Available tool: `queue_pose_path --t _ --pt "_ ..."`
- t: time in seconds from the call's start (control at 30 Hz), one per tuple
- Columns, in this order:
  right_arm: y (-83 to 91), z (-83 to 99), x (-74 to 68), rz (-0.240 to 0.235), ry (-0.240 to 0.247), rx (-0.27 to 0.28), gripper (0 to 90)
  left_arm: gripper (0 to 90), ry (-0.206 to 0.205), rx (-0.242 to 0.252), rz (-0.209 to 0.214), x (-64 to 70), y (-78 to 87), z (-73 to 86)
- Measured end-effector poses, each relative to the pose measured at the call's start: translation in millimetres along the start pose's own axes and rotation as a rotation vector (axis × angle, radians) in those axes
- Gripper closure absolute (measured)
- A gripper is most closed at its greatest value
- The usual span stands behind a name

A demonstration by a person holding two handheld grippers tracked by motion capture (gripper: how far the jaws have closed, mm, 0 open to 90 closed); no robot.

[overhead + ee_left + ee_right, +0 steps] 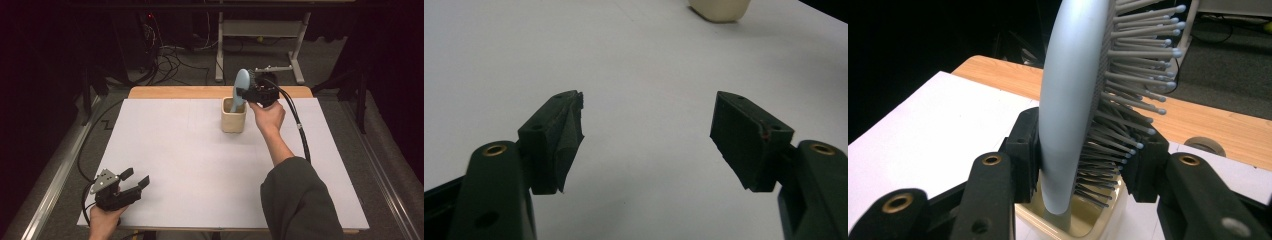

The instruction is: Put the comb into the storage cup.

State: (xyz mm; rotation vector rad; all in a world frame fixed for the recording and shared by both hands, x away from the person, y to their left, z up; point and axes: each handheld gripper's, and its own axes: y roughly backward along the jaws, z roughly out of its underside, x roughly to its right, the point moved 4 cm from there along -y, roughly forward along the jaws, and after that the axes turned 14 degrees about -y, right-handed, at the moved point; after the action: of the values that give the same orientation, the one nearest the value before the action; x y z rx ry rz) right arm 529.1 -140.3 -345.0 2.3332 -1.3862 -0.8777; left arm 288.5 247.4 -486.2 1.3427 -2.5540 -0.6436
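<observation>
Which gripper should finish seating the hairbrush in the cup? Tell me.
Right. The right gripper is shut on the blue hairbrush, its handle already inside the cream cup. The left gripper hovers open at the near table edge.

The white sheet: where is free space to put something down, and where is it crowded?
The white sheet is bare from the cup to the left gripper, and along its left side. The far edge is crowded: the right gripper holds the brush in the cup.

Cup (pixel 233 120) sole obstacle; sheet (pixel 175 165) elsewhere open.
</observation>
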Motion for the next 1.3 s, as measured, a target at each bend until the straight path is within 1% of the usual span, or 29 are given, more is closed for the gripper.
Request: queue_pose_path --t 0.33,0.5,0.6,0.7,0.87,1.03,1.3 --pt "-3.0 2.0 1.8 0.006 -0.001 -0.008 57.1 29.6 -0.003 0.002 -0.002 0.3 0.2 -0.5" --pt "-5.1 3.5 3.4 0.009 -0.009 -0.015 56.8 29.6 -0.008 0.000 -0.003 0.3 0.6 -0.6" --pt "-5.9 5.8 6.4 0.001 -0.021 -0.006 56.5 29.6 -0.011 -0.001 -0.003 0.4 1.2 -0.7" --pt "-6.3 8.0 10.8 -0.001 -0.036 -0.010 55.6 29.7 -0.009 0.000 -0.005 0.4 0.7 -0.7" --pt "-5.2 7.0 11.6 0.002 -0.031 -0.018 53.6 29.7 -0.011 -0.004 -0.005 1.0 0.4 -0.5" --pt "-4.6 6.1 15.1 0.007 -0.046 -0.017 51.3 29.7 -0.013 -0.002 -0.006 1.0 0.8 -0.6" --pt "-5.1 5.5 17.3 0.018 -0.051 -0.010 48.5 29.7 -0.012 -0.003 -0.004 1.0 0.6 -0.6"
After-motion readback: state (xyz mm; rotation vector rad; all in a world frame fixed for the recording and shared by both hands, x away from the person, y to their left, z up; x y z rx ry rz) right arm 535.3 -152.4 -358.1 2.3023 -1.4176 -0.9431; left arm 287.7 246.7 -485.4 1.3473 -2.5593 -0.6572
